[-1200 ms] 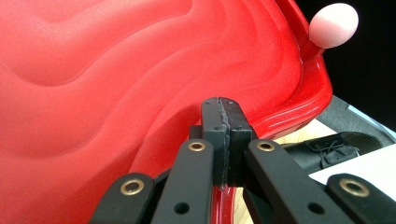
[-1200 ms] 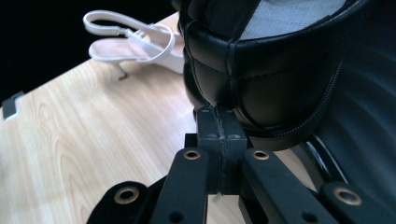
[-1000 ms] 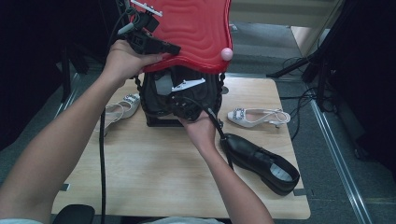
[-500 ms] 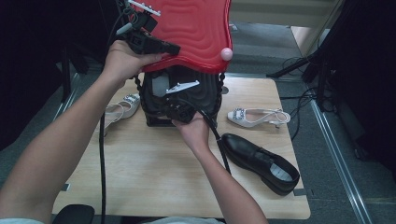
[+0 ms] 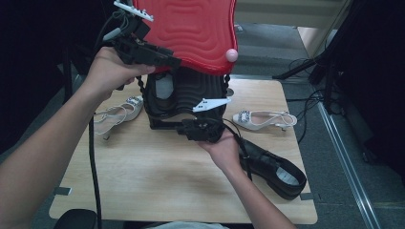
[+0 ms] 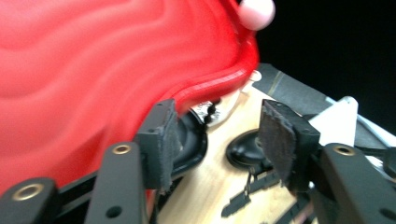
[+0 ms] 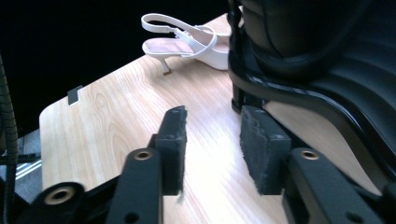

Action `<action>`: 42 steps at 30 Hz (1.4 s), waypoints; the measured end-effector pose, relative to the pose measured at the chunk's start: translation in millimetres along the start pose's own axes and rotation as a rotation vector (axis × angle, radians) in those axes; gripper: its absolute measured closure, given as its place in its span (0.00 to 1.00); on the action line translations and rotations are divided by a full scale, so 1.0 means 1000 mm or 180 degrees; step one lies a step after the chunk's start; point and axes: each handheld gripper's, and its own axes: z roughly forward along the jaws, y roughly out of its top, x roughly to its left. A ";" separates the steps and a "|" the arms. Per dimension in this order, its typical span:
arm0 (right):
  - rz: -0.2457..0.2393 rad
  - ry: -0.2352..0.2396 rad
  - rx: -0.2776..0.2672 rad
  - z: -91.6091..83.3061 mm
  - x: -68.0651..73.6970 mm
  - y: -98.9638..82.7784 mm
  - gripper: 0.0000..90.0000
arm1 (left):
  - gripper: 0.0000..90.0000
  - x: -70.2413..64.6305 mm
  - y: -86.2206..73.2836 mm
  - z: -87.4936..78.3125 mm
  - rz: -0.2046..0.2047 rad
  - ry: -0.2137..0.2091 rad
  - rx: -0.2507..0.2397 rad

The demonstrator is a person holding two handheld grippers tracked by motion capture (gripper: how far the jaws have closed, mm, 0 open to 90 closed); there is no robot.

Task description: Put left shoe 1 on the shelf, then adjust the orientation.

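Observation:
A black ribbed bag stands at the back of the wooden table, its red wavy lid raised, with a pink knob on its rim. My left gripper is at the lid's lower left edge. Its jaws have just been opening; in the left gripper view the left gripper is open, the red lid beside its left jaw and nothing between the pads. My right gripper lies low at the bag's front base. Its jaws have also just been opening, and the right gripper shows bare table in its gap, the bag at its right.
One white slingback heel lies left of the bag, another lies to its right. A black shoe sits near the table's front right corner. Cables and dark stands crowd the floor on the right.
Both grippers have gone from shut to open. The right hand has drawn back from the bag's mouth down to its front base. The left hand has shifted slightly; the lid stays raised.

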 end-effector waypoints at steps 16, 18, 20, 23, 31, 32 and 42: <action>0.0132 0.0014 0.0151 -0.044 -0.006 -0.037 0.58 | 0.43 -0.012 -0.062 0.008 0.0016 -0.0083 0.0054; 0.0147 -0.0010 0.0167 -0.049 -0.008 -0.045 0.58 | 0.43 -0.012 -0.069 0.011 0.0013 -0.0097 0.0057; 0.0171 -0.0011 0.0172 -0.051 -0.009 -0.048 0.58 | 0.43 -0.012 -0.077 0.015 -0.0006 -0.0110 0.0060; 0.0254 -0.0031 0.0203 -0.058 -0.013 -0.060 0.59 | 0.43 -0.012 -0.086 0.021 -0.0029 -0.0147 0.0094; 0.0341 -0.0075 0.0228 -0.072 -0.017 -0.073 0.59 | 0.43 -0.013 -0.107 0.037 -0.0030 -0.0171 0.0158; 0.0347 -0.0082 0.0233 -0.073 -0.017 -0.074 0.59 | 0.43 -0.013 -0.110 0.039 -0.0040 -0.0180 0.0159; 0.0433 -0.0135 0.0274 -0.089 -0.022 -0.094 0.58 | 0.43 -0.014 -0.146 0.059 -0.0133 -0.0227 0.0234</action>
